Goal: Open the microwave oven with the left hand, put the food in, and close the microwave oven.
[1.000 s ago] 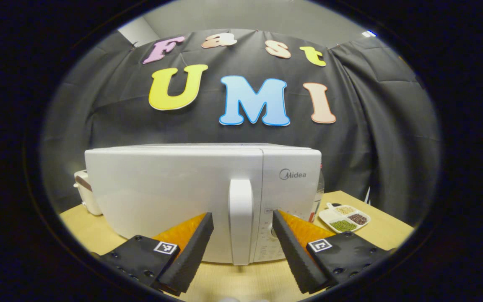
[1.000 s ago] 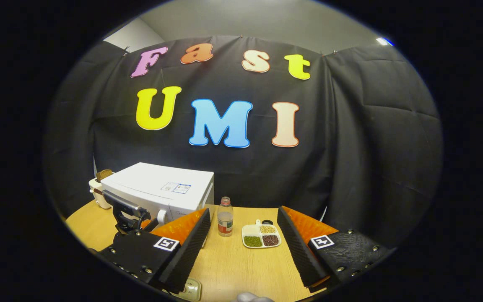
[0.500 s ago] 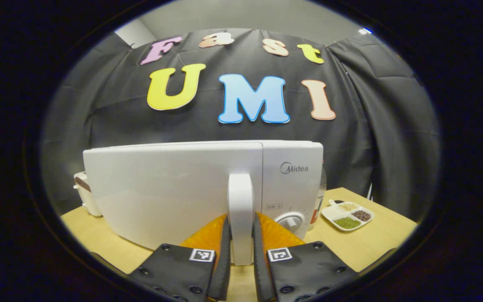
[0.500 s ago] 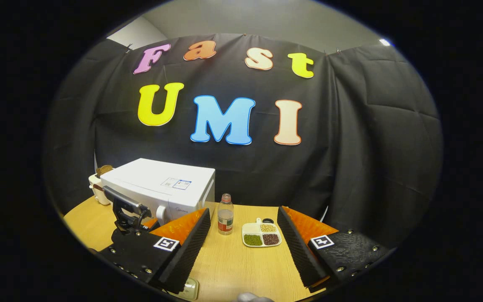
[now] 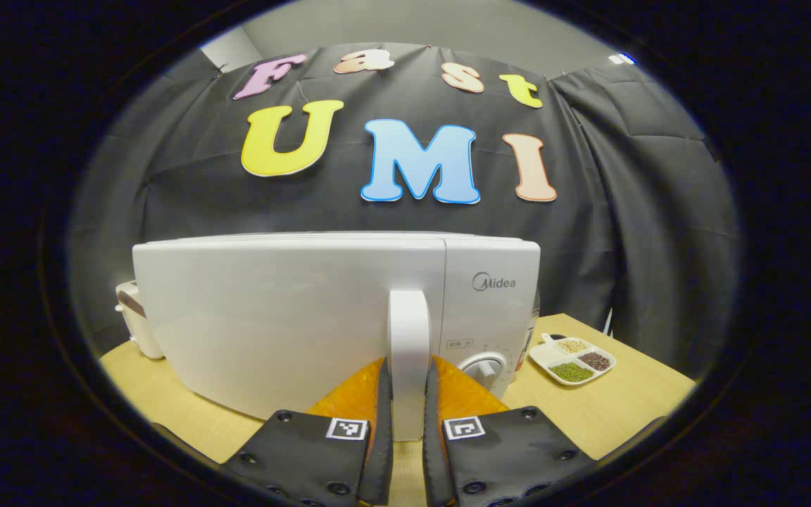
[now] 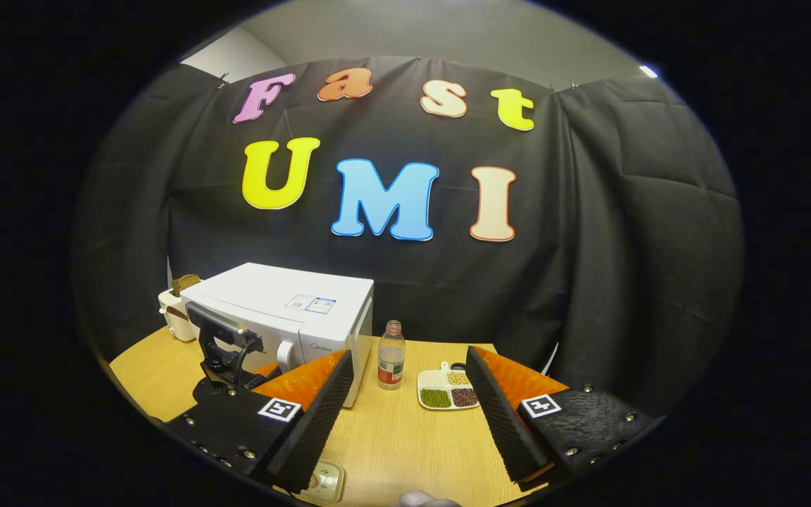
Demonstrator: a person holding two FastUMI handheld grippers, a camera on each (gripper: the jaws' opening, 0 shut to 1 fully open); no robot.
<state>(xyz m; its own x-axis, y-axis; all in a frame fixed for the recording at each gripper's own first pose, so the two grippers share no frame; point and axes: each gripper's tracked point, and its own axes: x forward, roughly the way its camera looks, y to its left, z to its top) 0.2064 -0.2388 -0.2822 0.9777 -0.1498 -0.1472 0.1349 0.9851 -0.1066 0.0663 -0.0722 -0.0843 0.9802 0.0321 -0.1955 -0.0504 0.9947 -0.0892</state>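
the left claw [image 5: 405, 394] grips the door handle [image 5: 409, 338] of the white microwave [image 5: 293, 310] on the wooden counter [image 6: 405, 436]; right claw [image 6: 409, 415] wide, food tray [image 6: 448, 396] far right, black cloth wall behind.

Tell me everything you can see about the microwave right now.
The microwave is a white, glossy box, plastic or painted metal by its look, standing upright on the wooden table. Its door looks shut. A tall white handle runs down the door's right edge, and the left tool is shut on it, one finger on each side. Right of the handle sits a control panel with a round dial. In the right gripper view a sticker lies on its flat top. A bottle stands just beside it.
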